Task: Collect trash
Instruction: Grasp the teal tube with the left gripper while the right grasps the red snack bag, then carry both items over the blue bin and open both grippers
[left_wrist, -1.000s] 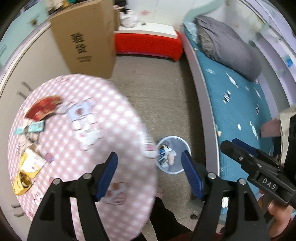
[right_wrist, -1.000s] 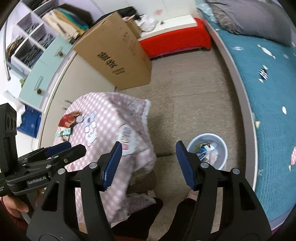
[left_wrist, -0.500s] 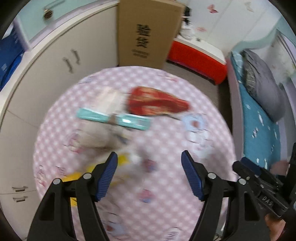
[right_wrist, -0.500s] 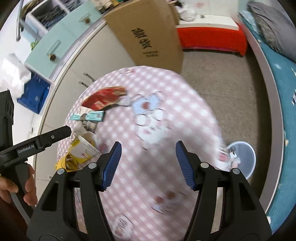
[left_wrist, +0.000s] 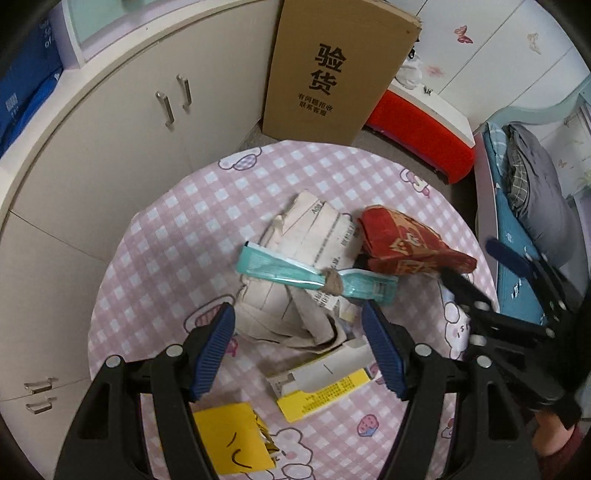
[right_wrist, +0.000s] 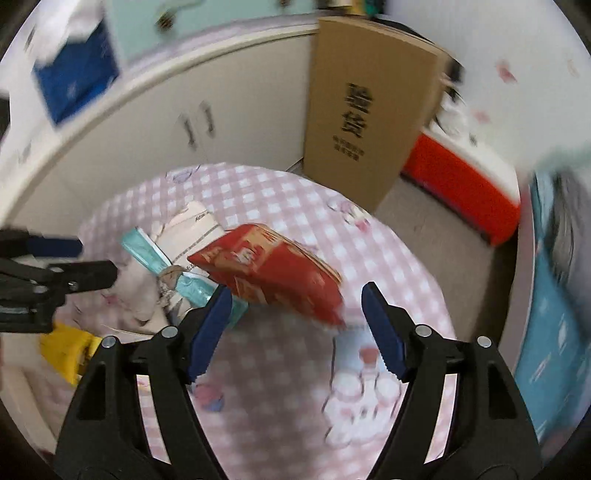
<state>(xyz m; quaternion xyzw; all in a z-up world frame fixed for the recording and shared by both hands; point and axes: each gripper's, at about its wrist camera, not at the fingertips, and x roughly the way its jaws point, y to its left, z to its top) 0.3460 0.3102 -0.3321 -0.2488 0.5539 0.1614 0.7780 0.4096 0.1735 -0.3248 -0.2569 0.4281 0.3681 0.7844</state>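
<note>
Trash lies heaped on a round table under a pink checked cloth. My left gripper hangs open over crumpled paper, touching nothing. A teal wrapper lies across the paper. A yellow and white box and a yellow note lie nearer me. The red snack bag sits to the right, with my right gripper at its edge. In the blurred right wrist view, the red bag lies just beyond my right gripper, whose jaws are opening and empty. My left gripper shows at the left.
A tall cardboard box stands behind the table against cream cabinets. A red bench sits at the back right. A bed with teal sheet runs along the right. A hand in a dark red sleeve holds the right gripper.
Both views have swung from the floor and the waste bin onto the tabletop. The grippers now hang over the trash pile. The right jaws stand wider than before.
</note>
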